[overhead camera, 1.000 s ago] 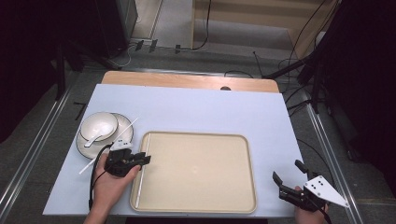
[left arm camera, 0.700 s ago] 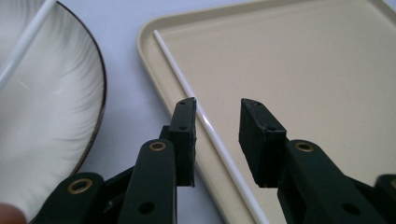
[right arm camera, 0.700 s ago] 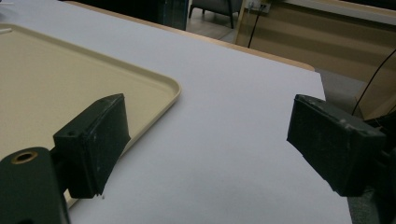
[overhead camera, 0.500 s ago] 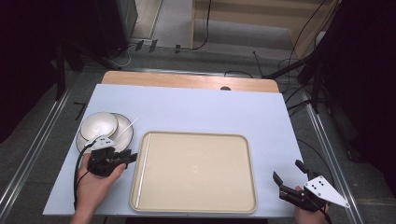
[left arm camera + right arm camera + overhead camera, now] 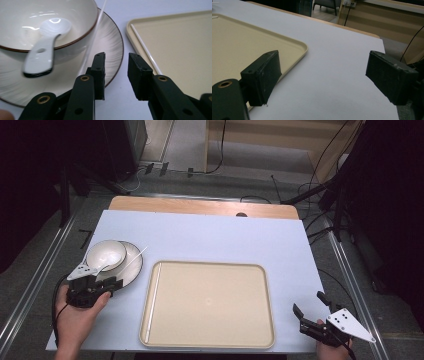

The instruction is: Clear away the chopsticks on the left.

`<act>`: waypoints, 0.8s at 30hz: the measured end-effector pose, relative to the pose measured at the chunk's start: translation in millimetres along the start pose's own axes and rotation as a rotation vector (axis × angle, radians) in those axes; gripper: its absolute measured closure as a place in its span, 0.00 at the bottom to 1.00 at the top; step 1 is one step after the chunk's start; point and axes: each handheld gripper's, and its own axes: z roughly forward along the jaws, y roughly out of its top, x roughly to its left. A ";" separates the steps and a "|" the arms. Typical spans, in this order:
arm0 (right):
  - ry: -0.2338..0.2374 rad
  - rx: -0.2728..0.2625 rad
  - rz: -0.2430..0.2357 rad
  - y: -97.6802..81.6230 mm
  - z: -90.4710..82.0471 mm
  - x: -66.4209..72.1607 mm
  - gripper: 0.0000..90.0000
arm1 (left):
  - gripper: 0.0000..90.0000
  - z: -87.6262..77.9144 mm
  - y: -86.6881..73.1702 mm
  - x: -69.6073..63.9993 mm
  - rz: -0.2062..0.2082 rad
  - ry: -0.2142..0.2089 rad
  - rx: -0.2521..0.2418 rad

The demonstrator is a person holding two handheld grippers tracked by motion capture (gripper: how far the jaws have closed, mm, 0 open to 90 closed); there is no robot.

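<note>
- High view: the left claw [image 5: 111, 285] has slid leftward off the tray's near-left corner over the last second and now sits at the near rim of the plate [image 5: 131, 270], on the left of the desk [image 5: 210, 237].
- Left gripper view: its jaws stand a little apart with nothing between them; one jaw lies over the plate [image 5: 110, 50] rim, the other over bare desk between plate and tray [image 5: 180, 50].
- The bowl [image 5: 45, 22] rests on the plate with a white spoon [image 5: 43, 53] lying in it, handle over the near rim. A thin white stick [image 5: 96, 32] leans across the plate just beside the left jaw; whether it touches the jaw I cannot tell.
- That shift reads as an approach: the hand has lined up on the plate edge or the stick, and a grasp looks like the step in hand, not yet made.
- The right claw [image 5: 312, 312] has kept its place at the desk's near-right corner, jaws wide apart and holding nothing, with the tray [image 5: 242, 42] edge ahead of it in the right gripper view.
- The tray [image 5: 207, 302] is bare, so moving the dishes onto it is probably the aim.
- Risk, as I judge it: pinching the rim could tip the bowl or roll the spoon.
</note>
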 end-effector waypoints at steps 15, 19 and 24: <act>0.002 0.003 0.001 -0.3 0.7 0.8 0.14 | 0.76 5.8 -4.5 23.8 -0.002 0.111 0.047; 0.002 0.004 0.000 -0.2 0.8 1.1 0.14 | 0.76 11.5 -4.9 25.1 0.006 0.117 0.065; 0.002 -0.001 -0.002 0.2 -0.2 1.1 0.14 | 0.82 17.0 -5.6 26.8 0.011 0.105 0.086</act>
